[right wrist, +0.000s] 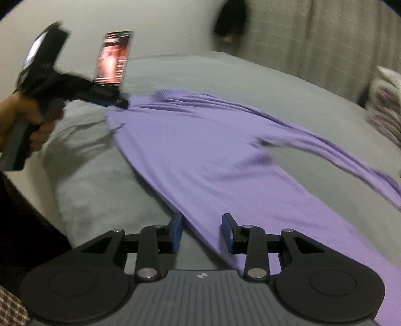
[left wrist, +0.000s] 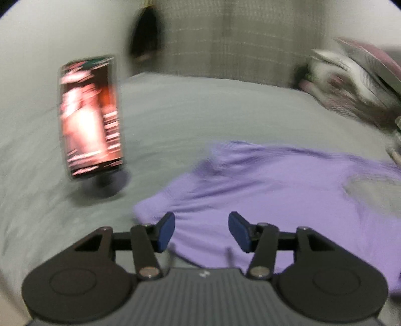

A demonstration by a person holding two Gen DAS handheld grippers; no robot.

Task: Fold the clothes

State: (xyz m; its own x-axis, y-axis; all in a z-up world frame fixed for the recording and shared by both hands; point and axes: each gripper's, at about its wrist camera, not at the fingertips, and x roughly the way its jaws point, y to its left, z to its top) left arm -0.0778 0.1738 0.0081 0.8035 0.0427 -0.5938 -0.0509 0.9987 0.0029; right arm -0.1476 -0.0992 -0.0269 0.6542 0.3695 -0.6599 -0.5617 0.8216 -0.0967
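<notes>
No text can be read anywhere (the phone (left wrist: 91, 117) screen's lines are blurred beyond reading).

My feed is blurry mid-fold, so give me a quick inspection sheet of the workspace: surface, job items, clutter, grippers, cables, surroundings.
Surface: grey bed sheet, lightly wrinkled.
Job's things: purple long-sleeved top spread flat, one sleeve stretched out to the side.
Clutter: lit phone upright on a small stand on the sheet, apart from the top.
Grippers: left gripper open above the top's edge, nothing held; right gripper open over another edge, pads not pressing the cloth.
Cables: nothing seen.
Surroundings: patterned pillows at the far side, pale curtain, dark item hanging on the wall.
</notes>
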